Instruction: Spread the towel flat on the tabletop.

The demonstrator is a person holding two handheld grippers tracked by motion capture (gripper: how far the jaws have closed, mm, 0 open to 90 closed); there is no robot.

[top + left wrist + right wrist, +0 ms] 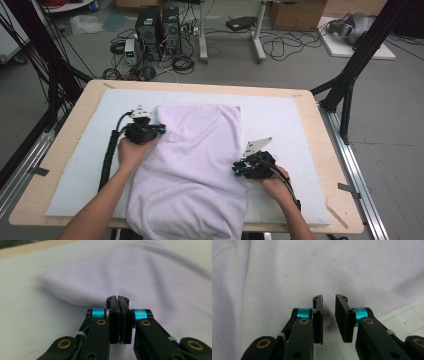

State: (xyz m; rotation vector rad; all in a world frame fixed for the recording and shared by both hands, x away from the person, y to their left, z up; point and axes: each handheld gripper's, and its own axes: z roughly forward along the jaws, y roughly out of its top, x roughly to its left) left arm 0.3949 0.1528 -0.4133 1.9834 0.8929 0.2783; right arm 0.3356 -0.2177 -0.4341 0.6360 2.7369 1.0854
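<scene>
A big pale purple cloth (pixel 192 165) lies in the middle of the table (pixel 60 165). It sits on a white mat (pixel 280 115) that covers most of the wooden top. The near end of the cloth hangs over the table edge by the person.

The left gripper (pixel 145 131) is at the cloth's far left corner. In the left gripper view its two black jaws are pressed tight together, and the left gripper (pixel 117 300) has no cloth between the tips as far as one can see. The picture there is a bit blurry, so it is hard to be sure.

The right gripper (pixel 239 170) is at the cloth's right edge. In the right gripper view the right gripper (pixel 329 300) has its jaws a little apart with a small gap. The cloth's stitched edge (pixel 367 315) lies under them, and nothing is pinched.

There are no boxes or bowls on the table. On the grey floor behind it stand two black computers (pixel 159 27), lots of black cables (pixel 280 47), a brown cardboard box (pixel 297 14) and white desk legs (pixel 259 35). Black frame poles (pixel 360 55) stand at the sides.
</scene>
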